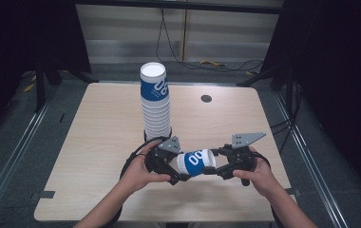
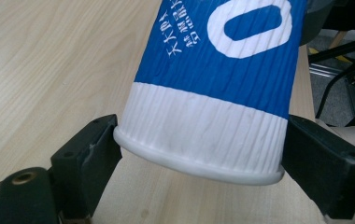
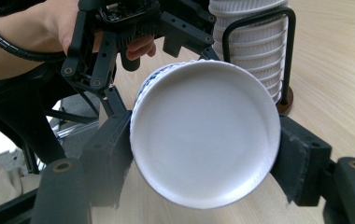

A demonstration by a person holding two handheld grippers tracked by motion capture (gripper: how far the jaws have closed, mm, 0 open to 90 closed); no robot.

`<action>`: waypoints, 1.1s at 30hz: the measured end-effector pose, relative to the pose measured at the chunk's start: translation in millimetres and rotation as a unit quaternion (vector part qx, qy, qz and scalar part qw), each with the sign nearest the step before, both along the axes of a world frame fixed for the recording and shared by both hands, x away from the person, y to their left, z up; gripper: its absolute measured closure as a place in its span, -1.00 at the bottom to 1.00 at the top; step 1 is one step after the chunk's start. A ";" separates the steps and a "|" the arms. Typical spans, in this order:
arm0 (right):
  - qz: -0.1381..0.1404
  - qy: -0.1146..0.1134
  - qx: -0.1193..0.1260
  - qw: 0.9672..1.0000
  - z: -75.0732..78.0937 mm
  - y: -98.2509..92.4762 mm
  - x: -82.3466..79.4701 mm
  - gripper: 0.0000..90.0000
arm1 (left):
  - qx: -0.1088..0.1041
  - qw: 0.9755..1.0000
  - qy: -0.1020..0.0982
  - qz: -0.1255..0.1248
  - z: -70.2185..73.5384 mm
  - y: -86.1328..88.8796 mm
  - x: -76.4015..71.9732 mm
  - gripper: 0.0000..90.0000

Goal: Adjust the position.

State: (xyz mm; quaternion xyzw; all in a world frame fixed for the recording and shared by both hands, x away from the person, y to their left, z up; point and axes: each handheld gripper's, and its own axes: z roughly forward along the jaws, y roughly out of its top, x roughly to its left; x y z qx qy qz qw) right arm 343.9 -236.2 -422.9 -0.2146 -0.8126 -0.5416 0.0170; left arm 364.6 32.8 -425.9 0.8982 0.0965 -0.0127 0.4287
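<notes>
A blue and white ribbed paper cup point(image 1: 196, 161) lies on its side in the air, low over the front of the table, held between both grippers. My left gripper point(image 1: 182, 165) is shut on its rim end; in the left gripper view both jaws press the white band of the cup point(image 2: 213, 93) beside the rolled rim. My right gripper point(image 1: 210, 165) is shut on the other end, and in the right gripper view its jaws squeeze the cup point(image 3: 203, 135) on either side of the round white base. Behind it appears the left gripper point(image 3: 133, 28) in a hand.
A tall stack of the same cups point(image 1: 156, 104) stands upright at mid-table just behind the grippers, in a black wire holder point(image 3: 285, 100). A dark round grommet point(image 1: 206, 99) sits in the wooden tabletop point(image 1: 102, 133) toward the back. Cables run across the floor beyond.
</notes>
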 end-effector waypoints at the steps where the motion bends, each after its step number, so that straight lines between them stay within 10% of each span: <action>1: 0.001 0.001 0.001 1.000 -0.2 0.1 0.0 -0.37 | 0.000 1.000 -0.002 0.000 0.0 -0.2 -0.2 -0.69; 33: 0.017 -0.006 -0.009 1.000 -2.2 6.3 -1.6 -0.38 | 0.059 0.998 -0.013 -0.021 11.4 -3.6 -3.6 -0.60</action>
